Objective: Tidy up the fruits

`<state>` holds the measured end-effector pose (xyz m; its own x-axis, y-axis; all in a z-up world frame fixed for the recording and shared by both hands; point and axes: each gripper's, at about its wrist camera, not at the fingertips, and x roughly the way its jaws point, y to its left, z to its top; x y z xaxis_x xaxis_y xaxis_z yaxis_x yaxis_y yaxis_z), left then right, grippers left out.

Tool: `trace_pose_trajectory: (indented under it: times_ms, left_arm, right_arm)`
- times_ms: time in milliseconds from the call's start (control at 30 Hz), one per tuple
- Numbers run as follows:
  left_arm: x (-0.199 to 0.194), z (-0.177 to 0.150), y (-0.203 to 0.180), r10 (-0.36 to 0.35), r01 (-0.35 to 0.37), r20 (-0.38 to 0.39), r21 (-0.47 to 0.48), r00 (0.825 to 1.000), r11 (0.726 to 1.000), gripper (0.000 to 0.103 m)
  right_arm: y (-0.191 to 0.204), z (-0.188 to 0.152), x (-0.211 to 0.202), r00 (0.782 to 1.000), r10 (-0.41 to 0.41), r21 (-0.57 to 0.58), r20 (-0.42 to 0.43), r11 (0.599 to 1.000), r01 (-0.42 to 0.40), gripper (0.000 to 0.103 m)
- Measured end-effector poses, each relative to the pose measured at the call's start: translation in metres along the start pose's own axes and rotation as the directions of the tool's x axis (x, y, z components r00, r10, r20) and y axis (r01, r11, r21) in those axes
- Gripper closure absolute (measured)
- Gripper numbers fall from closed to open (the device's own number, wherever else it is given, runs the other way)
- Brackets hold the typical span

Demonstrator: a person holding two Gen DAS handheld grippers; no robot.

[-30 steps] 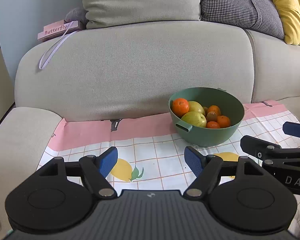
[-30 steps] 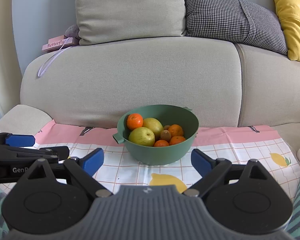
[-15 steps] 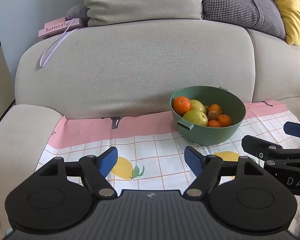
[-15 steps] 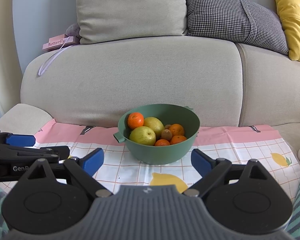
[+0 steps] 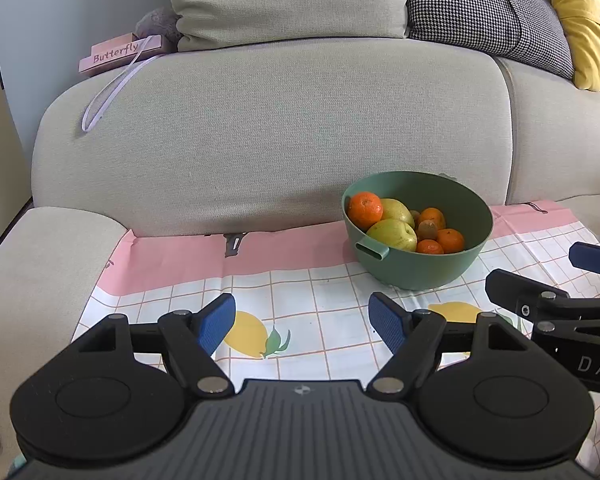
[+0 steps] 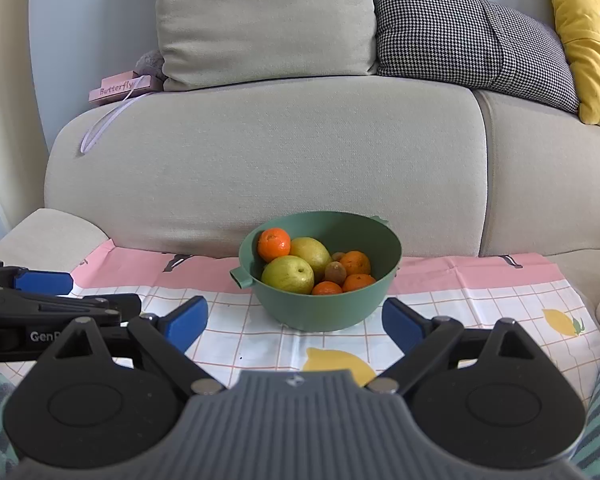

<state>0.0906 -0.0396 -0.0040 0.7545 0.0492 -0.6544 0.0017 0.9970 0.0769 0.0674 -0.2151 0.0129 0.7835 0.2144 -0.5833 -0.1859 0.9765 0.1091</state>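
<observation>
Fruits [image 6: 296, 266] are lying heaped in a green bowl [image 6: 320, 312] on the patterned cloth [image 6: 480, 300] over the sofa seat. Left claw [image 5: 302, 322] and right claw [image 6: 295, 318] are hovering wide open, holding nothing. Round fruit risks slipping from the pads and rolling away.

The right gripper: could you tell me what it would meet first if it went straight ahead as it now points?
Most likely the green bowl of fruit: it sits centred ahead of the open right gripper, on the checked cloth. Depth is unclear.
</observation>
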Motion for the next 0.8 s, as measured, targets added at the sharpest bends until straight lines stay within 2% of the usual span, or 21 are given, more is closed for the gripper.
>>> trace_pose_trajectory:
  times_ms: [800]
  left_arm:
    - [-0.0012, -0.0003, 0.0032, -0.004, 0.004, 0.006, -0.009, 1.000, 1.000, 0.014]
  right_arm:
    - [0.0019, -0.0006, -0.0007, 1.000, 0.003, -0.006, -0.004, 1.000, -0.003, 0.012]
